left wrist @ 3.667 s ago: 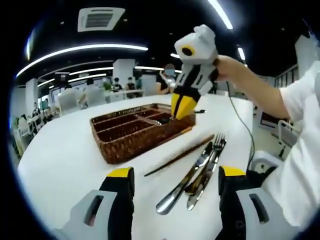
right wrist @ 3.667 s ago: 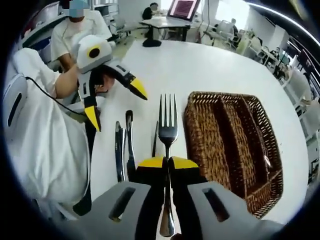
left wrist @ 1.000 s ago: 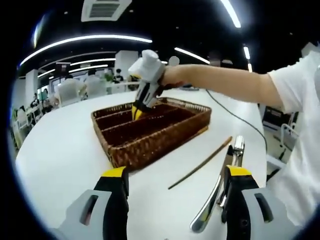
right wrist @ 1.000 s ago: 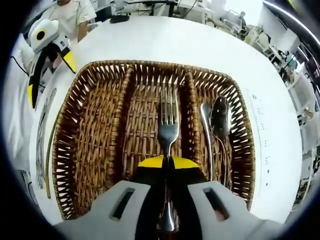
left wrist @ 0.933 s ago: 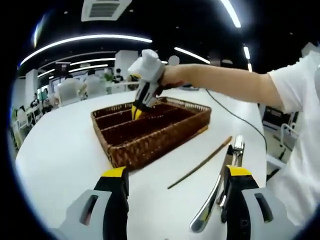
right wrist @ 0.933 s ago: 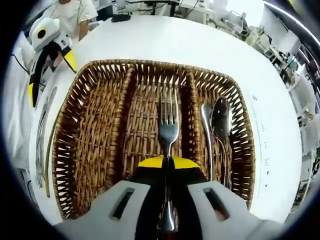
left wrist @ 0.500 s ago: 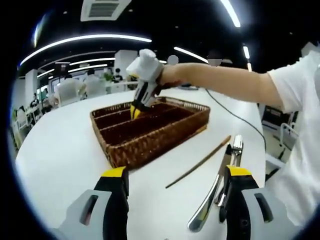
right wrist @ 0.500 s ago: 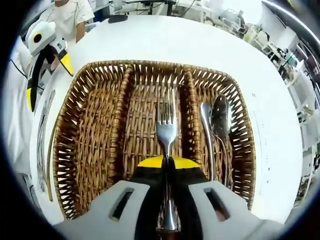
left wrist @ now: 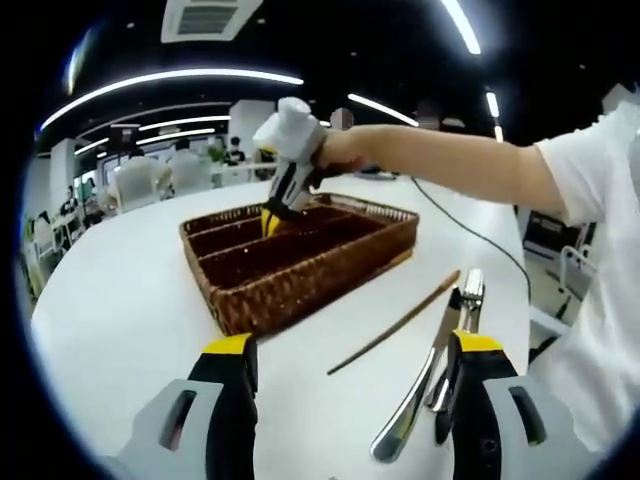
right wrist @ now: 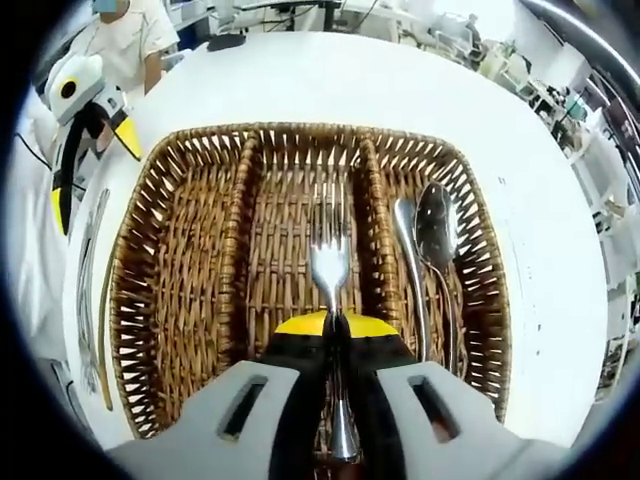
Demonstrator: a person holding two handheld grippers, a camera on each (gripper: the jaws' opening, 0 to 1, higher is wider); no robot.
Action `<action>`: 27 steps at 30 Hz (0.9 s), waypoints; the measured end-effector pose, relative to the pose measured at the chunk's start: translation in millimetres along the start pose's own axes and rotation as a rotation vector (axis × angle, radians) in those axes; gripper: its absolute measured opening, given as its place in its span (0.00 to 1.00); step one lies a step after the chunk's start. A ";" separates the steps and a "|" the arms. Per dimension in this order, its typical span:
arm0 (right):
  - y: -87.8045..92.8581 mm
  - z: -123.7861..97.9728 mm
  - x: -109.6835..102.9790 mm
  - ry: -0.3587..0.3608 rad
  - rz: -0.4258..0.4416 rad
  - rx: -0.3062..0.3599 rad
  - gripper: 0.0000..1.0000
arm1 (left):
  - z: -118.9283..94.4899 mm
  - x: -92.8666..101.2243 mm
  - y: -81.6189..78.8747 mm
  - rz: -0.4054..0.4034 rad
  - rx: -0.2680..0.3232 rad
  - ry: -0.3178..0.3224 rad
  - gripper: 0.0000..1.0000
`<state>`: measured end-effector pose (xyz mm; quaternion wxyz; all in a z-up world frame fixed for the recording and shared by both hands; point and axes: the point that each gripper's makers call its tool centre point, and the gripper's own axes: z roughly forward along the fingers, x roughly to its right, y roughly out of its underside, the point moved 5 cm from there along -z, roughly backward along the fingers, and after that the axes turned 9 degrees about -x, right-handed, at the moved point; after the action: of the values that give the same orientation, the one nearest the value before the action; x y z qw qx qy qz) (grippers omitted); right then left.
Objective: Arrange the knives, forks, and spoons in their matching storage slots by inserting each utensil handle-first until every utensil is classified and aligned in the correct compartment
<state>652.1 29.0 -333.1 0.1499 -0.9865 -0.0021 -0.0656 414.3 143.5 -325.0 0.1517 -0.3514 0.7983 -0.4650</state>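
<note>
In the right gripper view, the right gripper (right wrist: 334, 325) was clenched on a fork (right wrist: 330, 262), its yellow-tipped jaws pressed together around the handle just below the neck. The tines pointed toward twelve o'clock, and the fork hung over the middle compartment of the wicker tray (right wrist: 180, 300), lined up with the compartment's length. Whether the handle end touched the wicker floor could not be told, since the gripper body hid it. In the compartment at three o'clock from the fork lay two spoons (right wrist: 436, 235), side by side and touching or nearly so, bowls toward twelve o'clock. The compartment at nine o'clock held nothing I could make out.

The tray sat on a white table (right wrist: 330, 85). At nine o'clock of the tray, on the tabletop, the remaining cutlery (right wrist: 88, 300) lay in a thin row beside a dark chopstick-like stick (right wrist: 103, 340) (too squeezed by the lens to sort into knives and forks). The left gripper (right wrist: 90, 160) hovered at ten o'clock with its jaws spread apart, holding nothing.

In the left gripper view, the left gripper (left wrist: 345, 365) stood released, jaws wide. Between them, toward four o'clock, lay loose utensils (left wrist: 430, 375) and the stick (left wrist: 395, 322) on the table (left wrist: 120, 300). The tray (left wrist: 300, 270) sat at twelve o'clock, with the right gripper (left wrist: 272, 218) dipped into it.
</note>
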 end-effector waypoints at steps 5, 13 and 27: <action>-0.6 -2.1 0.2 0.007 0.004 0.000 0.05 | -0.2 1.1 0.1 -0.002 0.001 -0.001 0.78; -0.9 -9.7 -1.5 0.013 0.021 0.021 0.09 | -0.4 3.0 -0.9 0.000 0.005 -0.001 0.78; -0.3 -30.5 -12.8 -0.008 0.087 0.141 0.17 | -0.6 12.2 -6.7 0.022 0.009 0.006 0.78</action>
<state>635.5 20.4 -305.8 0.2215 -0.9730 0.0357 -0.0550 408.1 133.2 -318.0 0.1560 -0.3403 0.8006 -0.4678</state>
